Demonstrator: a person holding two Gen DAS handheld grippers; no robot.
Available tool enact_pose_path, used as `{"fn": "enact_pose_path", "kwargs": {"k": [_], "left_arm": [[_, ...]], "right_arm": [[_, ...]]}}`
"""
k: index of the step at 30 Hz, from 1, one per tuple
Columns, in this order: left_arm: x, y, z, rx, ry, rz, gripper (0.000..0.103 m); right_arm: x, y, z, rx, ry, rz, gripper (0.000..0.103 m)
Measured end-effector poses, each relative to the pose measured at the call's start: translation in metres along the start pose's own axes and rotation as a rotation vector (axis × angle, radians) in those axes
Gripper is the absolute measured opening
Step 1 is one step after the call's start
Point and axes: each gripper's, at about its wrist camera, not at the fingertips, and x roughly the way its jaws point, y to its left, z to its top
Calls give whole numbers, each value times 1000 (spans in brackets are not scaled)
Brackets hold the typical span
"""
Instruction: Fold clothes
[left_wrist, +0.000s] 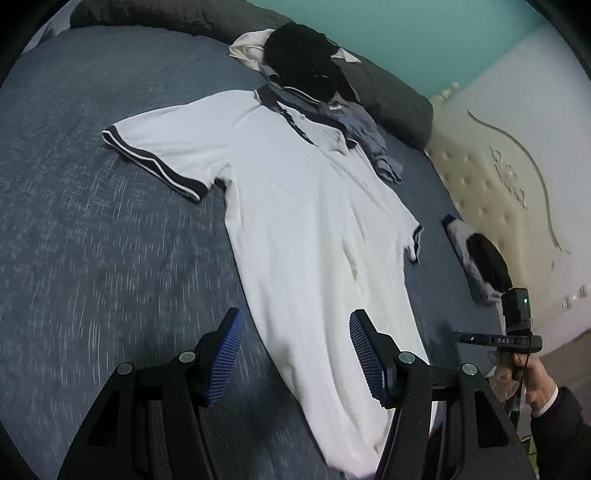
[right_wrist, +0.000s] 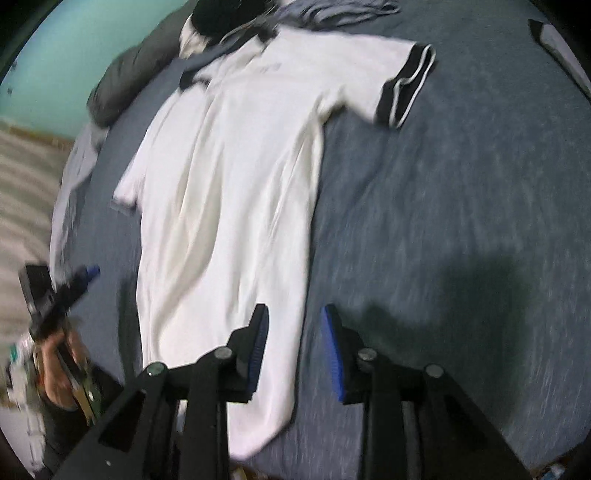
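**White polo lying flat on the bed, both grippers hovering empty over its hem**

The white polo shirt (left_wrist: 295, 192) is lying spread face up on the blue bedspread (left_wrist: 92, 240), collar pointing toward the heap of unfolded clothes (left_wrist: 310, 70) at the far side and hem nearest the cameras. The left gripper (left_wrist: 295, 354) is hanging over the hem's left corner with its jaws spread wide and nothing between the blue pads. The right gripper (right_wrist: 293, 354) is standing partly spread over the opposite hem corner, the shirt's edge under the gap but no pad pressing on it.

The shirt is looking thin, soft and light, so it is likely going to sag and crease when lifted; a pinch at a sleeve cuff or shoulder together with the hem corner on the same side should carry a clean fold across the body.

The left wrist view is showing a small folded stack (left_wrist: 476, 258) to the right of the shirt, a padded headboard (left_wrist: 498, 192) beyond it, and the hand (left_wrist: 535, 380) gripping the right tool. The right wrist view is giving the dark-banded right sleeve (right_wrist: 406, 85) fully flat, blurred though it is.
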Motion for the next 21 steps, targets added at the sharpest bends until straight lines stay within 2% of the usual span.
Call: {"fn": "enact_pose_path", "kwargs": {"k": [4,10,15,21], "left_arm": [[-18,-13,-19,21,9,12,63],[-41,-27,-35,48,2,13,63],[-61,-33,-41,62,-20,22,63],[-70,-36,-48,60,-26,6,63]], "right_arm": [[3,8,-29,-22,34,-11,29],[14,16,-54,6,66,-5,30],[23,39,-68,-29,72,12,30],[43,77,-73,-95,137,51,30]]}}
